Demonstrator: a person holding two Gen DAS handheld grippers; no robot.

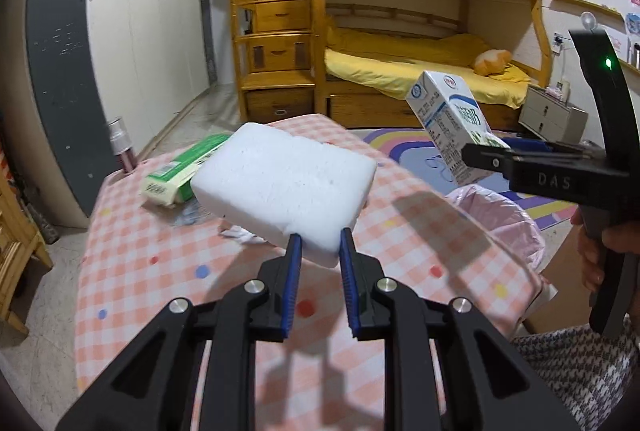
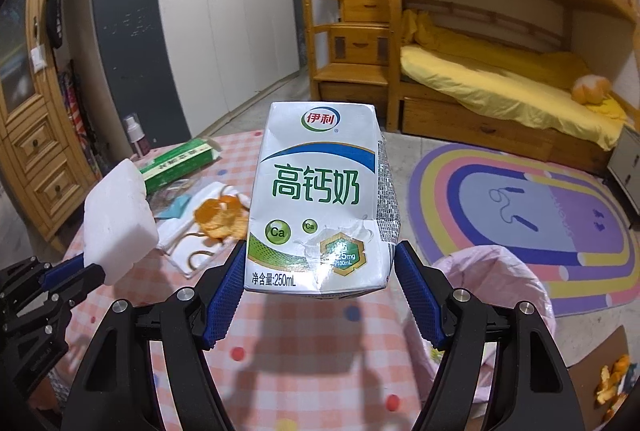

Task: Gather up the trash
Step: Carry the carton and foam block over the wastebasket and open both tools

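My left gripper [image 1: 319,239] is shut on a white foam block [image 1: 284,187] and holds it above the pink checked table [image 1: 160,271]. The block also shows at the left of the right wrist view [image 2: 118,223]. My right gripper [image 2: 320,255] is shut on a white milk carton [image 2: 320,199] with green writing, held upright in the air. The carton shows at the right in the left wrist view [image 1: 452,127], above the pink-lined trash bin [image 1: 500,223]. On the table lie a green box [image 2: 180,165], orange peel [image 2: 220,219] and white paper scraps [image 2: 180,239].
The trash bin [image 2: 492,271] stands off the table's right edge. A spray bottle [image 1: 122,145] stands at the table's far left corner. More peel lies on cardboard on the floor [image 2: 612,383]. A rainbow rug [image 2: 540,211], a bunk bed and a wardrobe lie beyond.
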